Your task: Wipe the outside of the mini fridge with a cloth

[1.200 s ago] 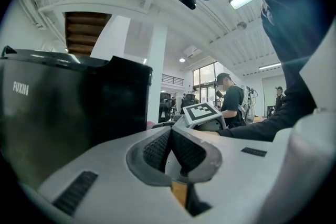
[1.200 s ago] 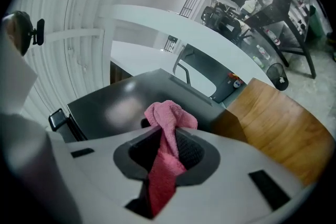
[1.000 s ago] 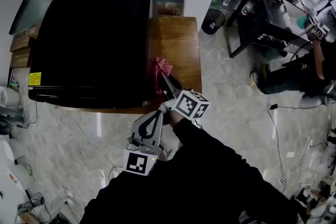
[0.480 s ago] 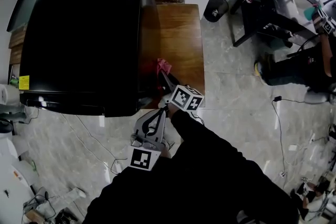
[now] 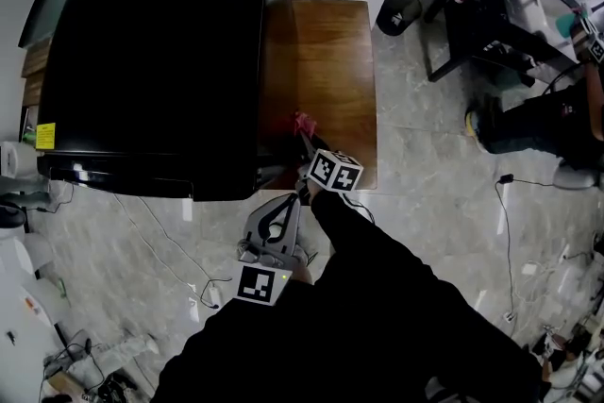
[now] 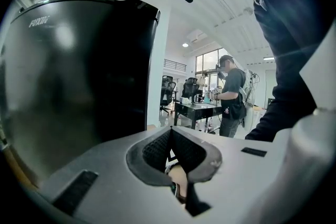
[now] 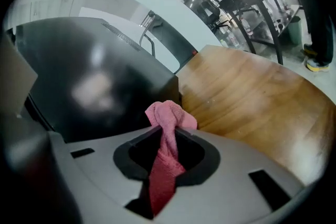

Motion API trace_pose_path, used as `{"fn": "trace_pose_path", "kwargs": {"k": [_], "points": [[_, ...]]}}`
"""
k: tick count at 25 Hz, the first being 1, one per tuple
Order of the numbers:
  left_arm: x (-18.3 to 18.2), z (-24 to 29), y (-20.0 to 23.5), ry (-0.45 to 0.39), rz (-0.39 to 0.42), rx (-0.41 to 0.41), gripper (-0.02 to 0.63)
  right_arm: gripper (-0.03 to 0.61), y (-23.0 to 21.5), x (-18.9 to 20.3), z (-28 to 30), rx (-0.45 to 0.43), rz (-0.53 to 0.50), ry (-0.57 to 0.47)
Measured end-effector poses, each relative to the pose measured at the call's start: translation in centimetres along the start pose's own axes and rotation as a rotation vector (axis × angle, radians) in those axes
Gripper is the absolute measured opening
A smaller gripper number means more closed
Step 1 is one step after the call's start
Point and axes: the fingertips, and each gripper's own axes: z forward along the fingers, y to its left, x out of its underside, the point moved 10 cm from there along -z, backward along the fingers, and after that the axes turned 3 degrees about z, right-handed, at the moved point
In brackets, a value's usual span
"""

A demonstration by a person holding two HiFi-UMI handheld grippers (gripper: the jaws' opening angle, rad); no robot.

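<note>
While the right gripper (image 7: 167, 139) is clamped on a pink cloth (image 7: 169, 114), with a bunched wad poking past the jaw tips and a tail trailing back between them, the step in hand looks like wiping the side wall of the black mini fridge (image 7: 94, 86). In the right gripper view the wad sits at the frame's centre, close against the fridge's lower corner where it meets the wooden table (image 7: 247, 92). Whether the cloth actually touches the black panel I cannot tell. In the head view the fridge fills the upper left and the table runs down the middle beside it. The cloth shows there as a small pink spot just above the right gripper, at the seam between the two.

To do this well, I judge that the wad, not the hard jaw tips, should meet the glossy panel, so the gripper wants to tilt towards the fridge and press lightly. Strokes should run along the wall in overlapping passes, since only a small bunch of cloth is exposed and each pass covers little. The grip looks firm, though dragging may pull the cloth loose, so modest pressure seems wise.

The left gripper (image 6: 169, 136) hangs low in the head view's centre, jaws together on nothing, facing a dark glossy face of the fridge. It has no evident part in this stroke and is best held clear of the panel.
</note>
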Motion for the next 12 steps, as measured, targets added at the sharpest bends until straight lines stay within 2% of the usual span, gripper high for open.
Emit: {"fn": "trace_pose_path", "kwargs": {"k": [4, 7, 12], "points": [[0.0, -1.5, 0.0, -0.003, 0.006, -0.016, 0.006, 0.071, -0.6, 0.4, 0.4, 0.049, -0.013, 0.044], [-0.1, -2.7, 0.3, 0.002, -0.013, -0.036, 0.006, 0.072, -1.0, 0.2, 0.1, 0.048, 0.010, 0.070], [-1.1, -6.7, 1.5, -0.041, -0.051, -0.028, 0.006, 0.072, 2.8, -1.5, -6.7, 0.022, -0.066, -0.086]]}}
